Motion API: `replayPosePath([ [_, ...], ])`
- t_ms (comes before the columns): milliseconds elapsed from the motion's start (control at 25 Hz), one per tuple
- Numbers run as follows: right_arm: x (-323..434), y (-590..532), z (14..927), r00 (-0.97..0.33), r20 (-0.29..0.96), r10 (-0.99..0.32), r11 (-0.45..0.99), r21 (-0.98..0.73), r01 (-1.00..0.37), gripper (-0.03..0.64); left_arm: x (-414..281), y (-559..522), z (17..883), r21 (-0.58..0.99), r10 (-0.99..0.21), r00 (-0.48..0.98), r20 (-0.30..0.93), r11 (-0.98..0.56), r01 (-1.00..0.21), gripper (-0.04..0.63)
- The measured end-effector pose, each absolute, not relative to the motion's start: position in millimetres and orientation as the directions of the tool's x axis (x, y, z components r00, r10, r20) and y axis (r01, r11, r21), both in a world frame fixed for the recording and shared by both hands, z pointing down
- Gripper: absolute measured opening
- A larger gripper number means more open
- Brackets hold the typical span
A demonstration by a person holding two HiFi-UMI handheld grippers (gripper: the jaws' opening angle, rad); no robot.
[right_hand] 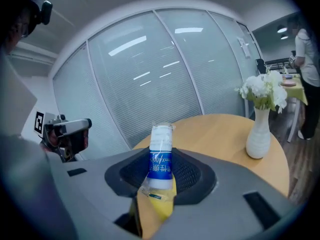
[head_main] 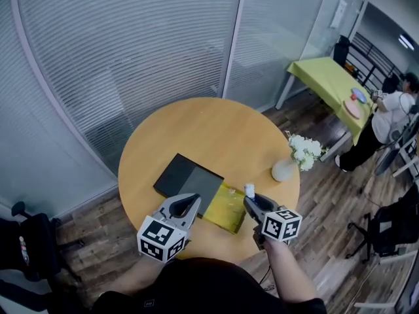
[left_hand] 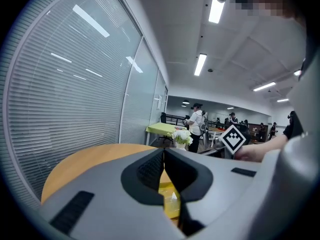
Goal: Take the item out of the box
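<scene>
Above round table (head_main: 216,129), right gripper (right_hand: 161,173) jaws clamp tube (right_hand: 161,140) upright; left gripper (left_hand: 164,156) jaws together.

- A round wooden table (head_main: 216,126) stands on a dark wood-plank floor (head_main: 327,195).
- Curved glass partition walls (head_main: 131,44) with closed pale blinds run behind it.
- A white vase (head_main: 284,171) of white flowers sits near the table's right edge.
- Farther right is a second table under a yellow-green cloth (head_main: 324,77), with a person (head_main: 383,126) beside it.
- A black chair (head_main: 29,241) stands at the left.
- Long ceiling lights (left_hand: 216,8) are lit.
</scene>
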State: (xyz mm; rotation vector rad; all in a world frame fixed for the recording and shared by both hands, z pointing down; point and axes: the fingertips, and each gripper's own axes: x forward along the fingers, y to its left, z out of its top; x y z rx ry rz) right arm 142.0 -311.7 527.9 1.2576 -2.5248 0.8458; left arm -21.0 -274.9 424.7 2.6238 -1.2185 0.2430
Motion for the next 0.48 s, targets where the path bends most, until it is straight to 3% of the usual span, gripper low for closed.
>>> replayPosePath([
  [480,151.0,-281.5,419.5,-0.678,0.114,-0.726,0.613,-0.342,-0.713,0.143,-26.7,-275.7,379.6,0.123,-0.758,0.629,0.171,-0.617,-0.777,0.014],
])
